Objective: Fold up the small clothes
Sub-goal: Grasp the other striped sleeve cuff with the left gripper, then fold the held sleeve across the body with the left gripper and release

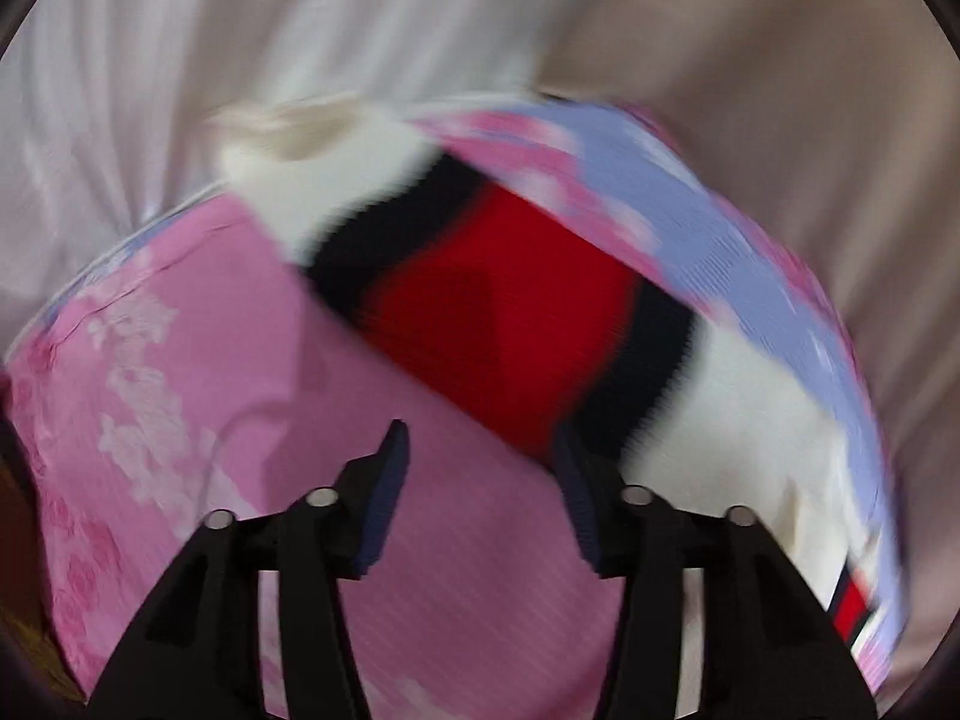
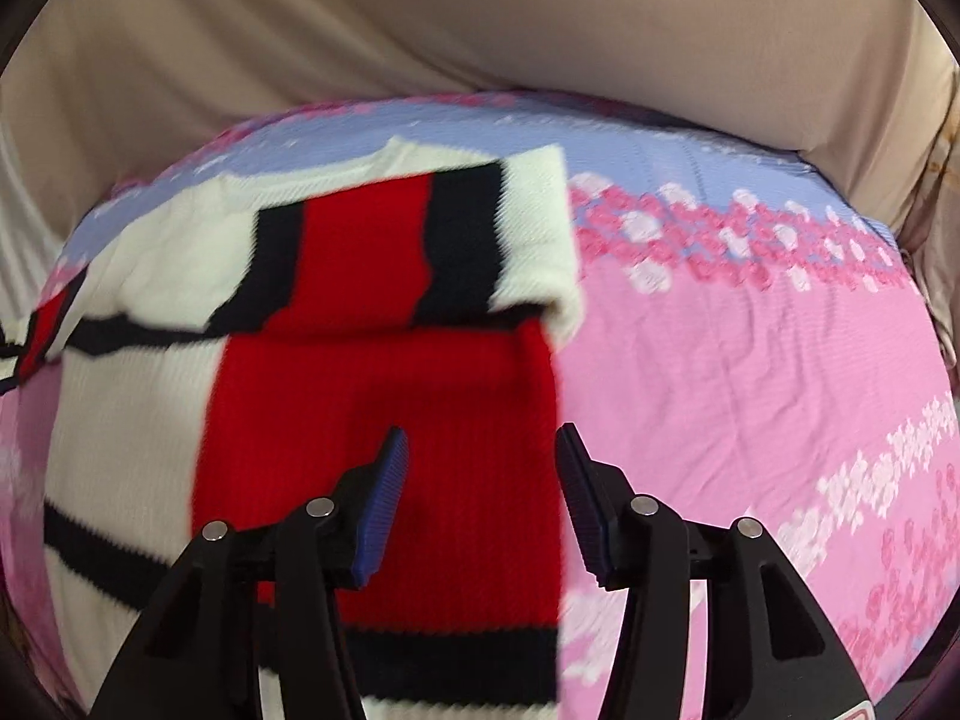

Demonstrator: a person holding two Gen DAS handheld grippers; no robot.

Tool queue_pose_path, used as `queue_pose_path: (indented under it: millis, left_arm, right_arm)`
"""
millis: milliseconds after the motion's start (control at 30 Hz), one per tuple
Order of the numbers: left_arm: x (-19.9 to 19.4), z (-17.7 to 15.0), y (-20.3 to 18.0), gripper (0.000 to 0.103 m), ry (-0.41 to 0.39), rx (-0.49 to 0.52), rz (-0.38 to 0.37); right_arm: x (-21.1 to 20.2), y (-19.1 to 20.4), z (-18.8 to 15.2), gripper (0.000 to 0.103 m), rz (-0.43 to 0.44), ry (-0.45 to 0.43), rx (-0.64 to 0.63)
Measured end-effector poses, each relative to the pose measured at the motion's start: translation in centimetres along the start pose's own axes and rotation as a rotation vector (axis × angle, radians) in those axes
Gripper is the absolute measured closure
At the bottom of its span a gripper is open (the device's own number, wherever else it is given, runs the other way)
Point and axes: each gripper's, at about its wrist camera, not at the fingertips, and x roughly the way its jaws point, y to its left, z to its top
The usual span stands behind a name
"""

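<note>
A knit sweater [image 2: 336, 312] in white, red and black stripes lies on a pink and blue flowered sheet [image 2: 750, 372]. In the right wrist view a sleeve or upper part [image 2: 420, 240] is folded over the body. My right gripper [image 2: 480, 468] is open and empty, hovering over the sweater's red band near its right edge. In the left wrist view the sweater [image 1: 510, 324] lies diagonally and is blurred. My left gripper [image 1: 480, 456] is open and empty, just at the sweater's near edge over the pink sheet [image 1: 210, 360].
Beige and white draped fabric [image 2: 420, 18] rises behind the sheet in both views, also in the left wrist view [image 1: 240, 30]. Bare pink sheet lies to the right of the sweater in the right wrist view.
</note>
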Motion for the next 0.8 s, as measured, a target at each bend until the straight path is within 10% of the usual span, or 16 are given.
queue_pose_path:
  millis: [233,300,500,800]
  left_arm:
    - [4.9,6.4,6.0,0.069,-0.019,-0.2,0.061]
    - [5.0,7.1,4.9,0.096,-0.044,-0.147,0.081]
    - [-1.6,6.9,-4.1,0.098,-0.178,0.081,-0.013]
    - [-13.1,-10.4,-25.0,0.094,-0.144,0.613,-0.404]
  right_arm:
    - [-0.3,5.7,-3.1,0.051,0.044,0.07,-0.105]
    - [-0.4,6.2,-3.3,0.049,0.047,0.072,-0.117]
    - [-1.1,5.3,-2.9,0.049,0.04,0.053,-0.082]
    - [-2.2,-0.4,-2.1,0.047,-0.006,-0.017,0.046]
